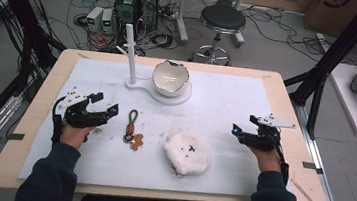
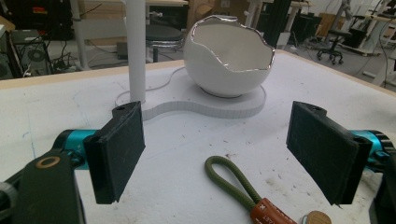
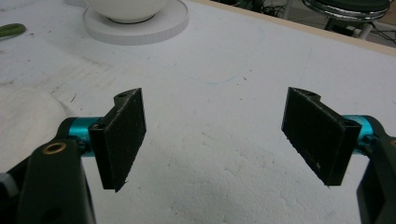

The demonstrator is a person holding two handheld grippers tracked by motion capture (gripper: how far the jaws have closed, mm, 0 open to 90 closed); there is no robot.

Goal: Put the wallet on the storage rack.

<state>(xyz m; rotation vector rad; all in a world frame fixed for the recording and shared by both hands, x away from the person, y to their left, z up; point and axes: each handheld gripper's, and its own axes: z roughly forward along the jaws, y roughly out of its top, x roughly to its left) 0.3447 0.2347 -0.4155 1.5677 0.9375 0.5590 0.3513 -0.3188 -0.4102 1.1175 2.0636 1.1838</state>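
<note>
On the white mat lies a keychain [image 1: 132,126] with a green cord loop [image 2: 232,181], a brown leather tab and a small gingerbread-shaped charm [image 1: 137,141]. To its right sits a fluffy white plush [image 1: 187,153] with a small black mark. A white eggshell-shaped bowl [image 1: 170,77] stands on a white base with an upright post [image 1: 130,50] at the back. My left gripper [image 1: 106,104] hovers left of the keychain, open and empty. At the right side of the mat my right gripper [image 1: 244,126] is open too, with bare mat between its jaws.
The mat covers a wooden table [image 1: 287,99]. Beyond its far edge are a black stool [image 1: 221,20], computer boxes [image 1: 136,3] and cables on the floor. Black frame posts [image 1: 337,52] rise at both sides.
</note>
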